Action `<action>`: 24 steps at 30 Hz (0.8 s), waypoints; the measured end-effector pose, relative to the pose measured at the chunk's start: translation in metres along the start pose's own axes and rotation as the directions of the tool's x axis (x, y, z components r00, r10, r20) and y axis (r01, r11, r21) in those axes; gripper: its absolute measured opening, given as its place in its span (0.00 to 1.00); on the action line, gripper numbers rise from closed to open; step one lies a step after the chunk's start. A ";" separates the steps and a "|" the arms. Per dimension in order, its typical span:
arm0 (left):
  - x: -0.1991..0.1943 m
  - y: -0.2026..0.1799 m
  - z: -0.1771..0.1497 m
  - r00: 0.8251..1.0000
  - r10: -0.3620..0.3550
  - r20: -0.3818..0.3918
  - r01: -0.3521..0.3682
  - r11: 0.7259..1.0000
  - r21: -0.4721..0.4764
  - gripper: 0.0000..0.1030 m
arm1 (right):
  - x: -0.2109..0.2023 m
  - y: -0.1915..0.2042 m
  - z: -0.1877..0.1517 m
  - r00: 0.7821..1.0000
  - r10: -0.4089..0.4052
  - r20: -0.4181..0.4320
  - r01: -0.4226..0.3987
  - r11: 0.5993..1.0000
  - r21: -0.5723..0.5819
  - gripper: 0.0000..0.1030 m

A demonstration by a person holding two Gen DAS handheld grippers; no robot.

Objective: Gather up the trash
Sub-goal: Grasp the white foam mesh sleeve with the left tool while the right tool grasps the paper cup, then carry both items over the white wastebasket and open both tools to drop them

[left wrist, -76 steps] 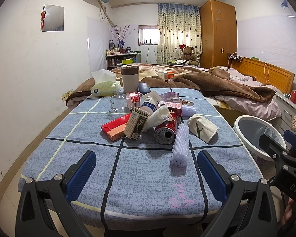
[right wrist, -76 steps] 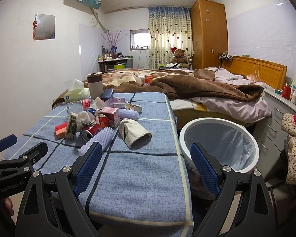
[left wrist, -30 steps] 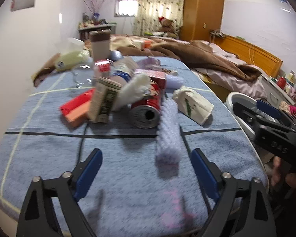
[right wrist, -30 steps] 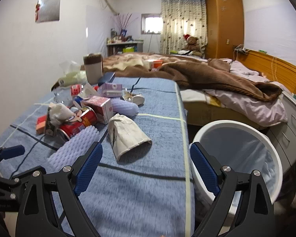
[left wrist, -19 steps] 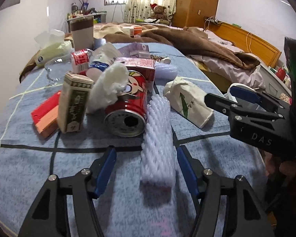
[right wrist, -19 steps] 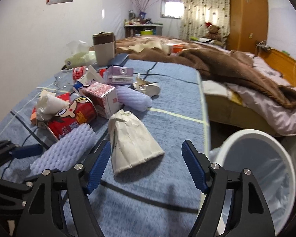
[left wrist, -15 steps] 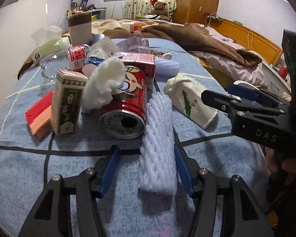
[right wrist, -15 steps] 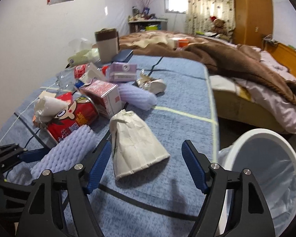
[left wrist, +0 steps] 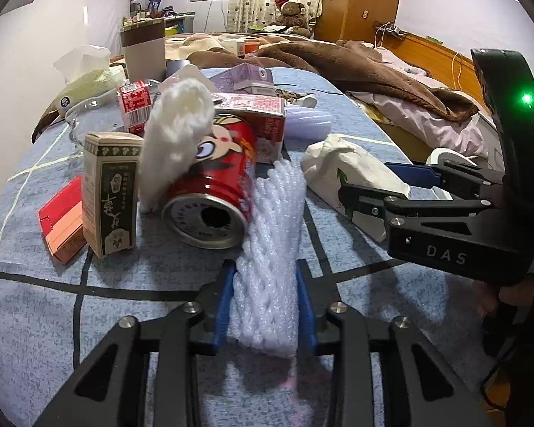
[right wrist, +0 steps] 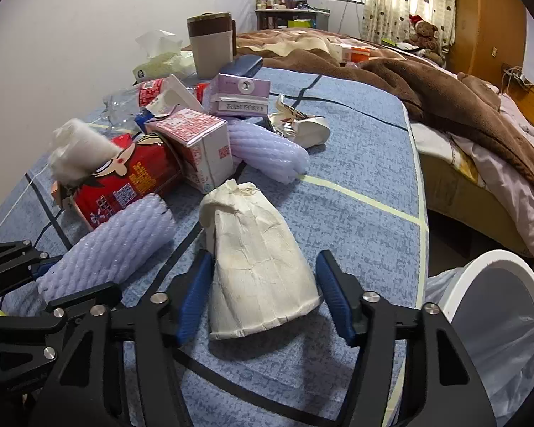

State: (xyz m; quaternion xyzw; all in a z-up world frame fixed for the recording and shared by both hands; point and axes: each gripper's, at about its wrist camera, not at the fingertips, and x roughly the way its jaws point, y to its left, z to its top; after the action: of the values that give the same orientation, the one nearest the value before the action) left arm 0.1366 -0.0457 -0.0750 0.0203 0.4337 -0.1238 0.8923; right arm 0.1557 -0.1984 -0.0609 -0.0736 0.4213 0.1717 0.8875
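Observation:
A heap of trash lies on a blue cloth table (left wrist: 46,320). My left gripper (left wrist: 267,306) is shut on the near end of a white foam net sleeve (left wrist: 272,245), which also shows in the right wrist view (right wrist: 110,245). My right gripper (right wrist: 265,295) is open, its blue fingers either side of a crumpled white paper bag (right wrist: 256,259) that lies on the cloth; the left finger is close to it, the right one stands apart. The bag also shows in the left wrist view (left wrist: 349,174). A white bin (right wrist: 495,323) with a liner stands at the table's right edge.
A red can (left wrist: 217,192) with white tissue (left wrist: 174,135) on it, a green box (left wrist: 108,192), red card (left wrist: 62,220), cartons (right wrist: 195,146), a second foam sleeve (right wrist: 267,149), a tall cup (right wrist: 211,44) and a tissue pack (right wrist: 160,58) crowd the table. A bed (right wrist: 462,106) lies beyond.
Both grippers have moved forward and down to the table. The left jaws have closed on the foam sleeve. The right jaws have narrowed around the paper bag.

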 end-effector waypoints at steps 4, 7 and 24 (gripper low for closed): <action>0.001 -0.002 0.001 1.000 -0.019 0.008 0.019 1.000 0.003 0.26 | 0.000 -0.002 0.000 1.000 -0.003 0.008 0.003 1.000 0.000 0.45; -0.001 -0.003 0.000 0.999 -0.035 0.017 0.035 0.999 0.002 0.25 | -0.002 -0.004 -0.001 1.000 -0.003 0.015 0.002 1.000 0.005 0.40; -0.033 -0.023 0.016 0.991 -0.088 0.102 0.086 0.996 0.027 0.25 | -0.059 -0.031 -0.014 0.981 -0.078 0.177 0.046 0.983 0.180 0.34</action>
State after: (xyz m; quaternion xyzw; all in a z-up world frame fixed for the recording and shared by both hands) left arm 0.1237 -0.0631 -0.0380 0.0049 0.3863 -0.1684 0.9068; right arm 0.1219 -0.2460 -0.0245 0.0075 0.3486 0.1122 0.9305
